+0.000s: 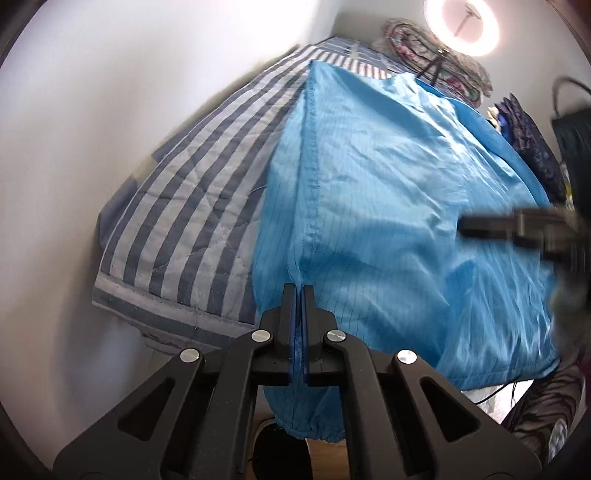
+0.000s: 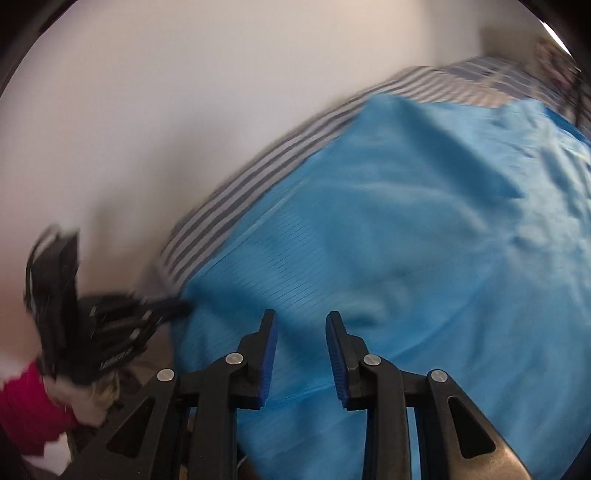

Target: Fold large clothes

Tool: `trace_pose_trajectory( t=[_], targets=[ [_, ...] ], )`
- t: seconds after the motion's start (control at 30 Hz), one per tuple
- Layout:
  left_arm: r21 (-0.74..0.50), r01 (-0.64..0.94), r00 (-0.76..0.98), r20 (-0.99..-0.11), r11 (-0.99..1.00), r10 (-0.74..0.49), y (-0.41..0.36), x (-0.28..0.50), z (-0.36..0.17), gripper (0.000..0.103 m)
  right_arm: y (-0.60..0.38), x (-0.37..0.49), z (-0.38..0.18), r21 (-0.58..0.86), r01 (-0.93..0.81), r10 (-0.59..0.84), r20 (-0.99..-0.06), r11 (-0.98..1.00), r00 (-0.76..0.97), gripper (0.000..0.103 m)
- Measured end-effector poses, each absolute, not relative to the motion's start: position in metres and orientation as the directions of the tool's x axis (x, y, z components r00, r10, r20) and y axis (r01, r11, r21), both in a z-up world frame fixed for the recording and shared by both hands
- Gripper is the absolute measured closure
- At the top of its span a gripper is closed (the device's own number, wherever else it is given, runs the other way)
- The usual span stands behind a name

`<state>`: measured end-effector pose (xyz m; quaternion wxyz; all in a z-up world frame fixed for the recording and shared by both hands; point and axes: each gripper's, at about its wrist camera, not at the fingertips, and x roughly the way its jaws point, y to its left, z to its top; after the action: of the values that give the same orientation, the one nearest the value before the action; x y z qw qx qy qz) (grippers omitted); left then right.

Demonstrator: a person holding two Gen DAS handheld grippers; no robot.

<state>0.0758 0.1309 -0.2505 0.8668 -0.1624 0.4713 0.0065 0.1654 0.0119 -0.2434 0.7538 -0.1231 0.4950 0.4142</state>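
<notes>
The blue garment (image 1: 369, 192) lies spread over the striped quilt (image 1: 177, 206) on the bed, its near edge hanging off. The left gripper (image 1: 299, 291) pinches a seam there — jaws closed on fabric. The right gripper (image 2: 301, 321) hovers wide open above the cloth, apparently touching nothing — the view is blurred.

1. We see the garment (image 1: 369, 206) spread on the quilt (image 1: 192, 206), which covers the bed against the wall (image 1: 92, 110).
2. Our left gripper (image 1: 299, 291) sits at the garment's near edge, fingers pinched on its seam, a cuff hanging below.
3. Our right gripper (image 2: 301, 321) hovers over the garment, to the right of the left one, fingers apart.
4. Behind the garment, a ring lamp (image 1: 461, 26) stands by folded bedding (image 1: 424, 55).
</notes>
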Motion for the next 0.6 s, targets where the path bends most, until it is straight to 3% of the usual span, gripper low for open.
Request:
trace_pose_trajectory(
  t=[0.17,0.43,0.6],
  targets=[
    [-0.263,-0.191,0.563,-0.819,0.946,-0.114,0.136,0.072,-0.253,0.103,0.013,0.141,-0.276,0.138,-0.794,0.402,-0.905,0.592,0.143,0.077],
    [-0.218,-0.213,0.556,-0.829,0.952,-0.065,0.138,0.068,-0.256,0.103,-0.013,0.118,-0.285,0.056,-0.830,0.318,-0.936,0.555,0.149,0.077],
    [-0.295,-0.223,0.576,-0.809,0.929,-0.118,0.155,0.060,-0.245,0.103,-0.036,0.130,-0.263,0.174,-0.781,0.415,-0.902,0.599,0.117,0.076]
  ],
)
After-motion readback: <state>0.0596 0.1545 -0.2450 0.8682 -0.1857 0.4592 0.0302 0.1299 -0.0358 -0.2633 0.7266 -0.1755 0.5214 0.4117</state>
